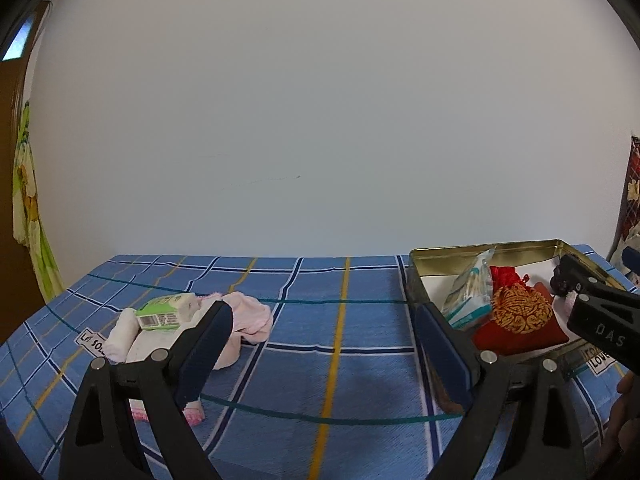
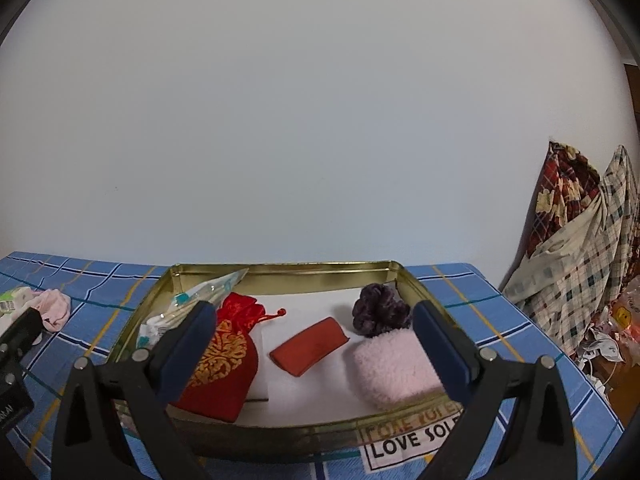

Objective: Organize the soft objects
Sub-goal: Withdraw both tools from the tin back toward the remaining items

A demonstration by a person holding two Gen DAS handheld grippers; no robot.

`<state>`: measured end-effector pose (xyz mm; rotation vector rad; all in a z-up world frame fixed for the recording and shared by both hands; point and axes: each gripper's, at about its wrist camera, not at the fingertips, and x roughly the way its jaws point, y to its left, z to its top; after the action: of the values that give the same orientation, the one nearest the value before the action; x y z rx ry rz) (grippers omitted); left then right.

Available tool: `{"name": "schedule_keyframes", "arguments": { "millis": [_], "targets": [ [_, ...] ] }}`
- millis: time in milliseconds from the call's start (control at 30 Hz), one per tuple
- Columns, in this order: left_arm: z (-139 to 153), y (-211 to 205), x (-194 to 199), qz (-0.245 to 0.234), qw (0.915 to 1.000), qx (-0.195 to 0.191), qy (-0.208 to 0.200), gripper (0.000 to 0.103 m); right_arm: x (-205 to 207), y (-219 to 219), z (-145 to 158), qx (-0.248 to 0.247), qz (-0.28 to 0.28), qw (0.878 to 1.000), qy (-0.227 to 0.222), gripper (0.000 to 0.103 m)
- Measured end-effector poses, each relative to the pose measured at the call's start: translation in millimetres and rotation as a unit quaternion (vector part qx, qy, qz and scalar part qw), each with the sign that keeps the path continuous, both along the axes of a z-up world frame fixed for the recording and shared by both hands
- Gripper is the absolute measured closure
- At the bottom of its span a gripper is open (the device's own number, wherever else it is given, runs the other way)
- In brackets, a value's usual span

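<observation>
A gold tin (image 2: 404, 276) holds 5 soft things: a red-and-gold drawstring pouch (image 2: 222, 364) at left, a tissue pack (image 2: 192, 300) propped on its left wall, a flat red pad (image 2: 308, 346) in the middle, a purple scrunchie (image 2: 380, 310) far right, and a pink fluffy roll (image 2: 394, 368) near right. On the bedsheet at left, well apart from the tin, lie pink cloths (image 1: 248, 314) and a green-labelled pack (image 1: 164, 312).

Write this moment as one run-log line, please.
left gripper: open, empty | right gripper: open, above tin | pink cloth: outside tin
</observation>
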<state>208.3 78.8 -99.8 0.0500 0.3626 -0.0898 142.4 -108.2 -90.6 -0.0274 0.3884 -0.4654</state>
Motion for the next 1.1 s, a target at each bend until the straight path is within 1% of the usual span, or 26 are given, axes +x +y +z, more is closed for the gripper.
{"name": "schedule_keyframes", "arguments": {
  "millis": [167, 300, 500, 667, 700, 1100],
  "targets": [
    [-1, 11, -3, -0.004, 1.0, -0.002, 0.001, 0.009, -3, 8, 1, -0.011, -0.01, 1.0, 0.0, 0.003],
    [-2, 18, -2, -0.007, 1.0, -0.002, 0.002, 0.009, -8, 12, 0, 0.002, -0.017, 1.0, 0.0, 0.003],
    [-3, 33, -4, -0.008, 1.0, -0.002, 0.003, 0.009, -9, 23, -2, 0.003, -0.021, 1.0, 0.011, 0.003],
    [-3, 45, -3, -0.012, 0.9999, 0.002, 0.001, 0.009, -8, 39, -4, -0.011, -0.023, 1.0, 0.015, 0.003],
    [-3, 48, -3, -0.018, 0.9998, 0.009, -0.001, 0.009, -7, 42, -4, -0.013, -0.023, 0.999, 0.017, 0.003],
    [-5, 90, 4, 0.004, 0.9999, 0.009, -0.003, 0.009, 9, 86, -10, -0.008, -0.005, 1.0, 0.026, 0.003]
  ]
}}
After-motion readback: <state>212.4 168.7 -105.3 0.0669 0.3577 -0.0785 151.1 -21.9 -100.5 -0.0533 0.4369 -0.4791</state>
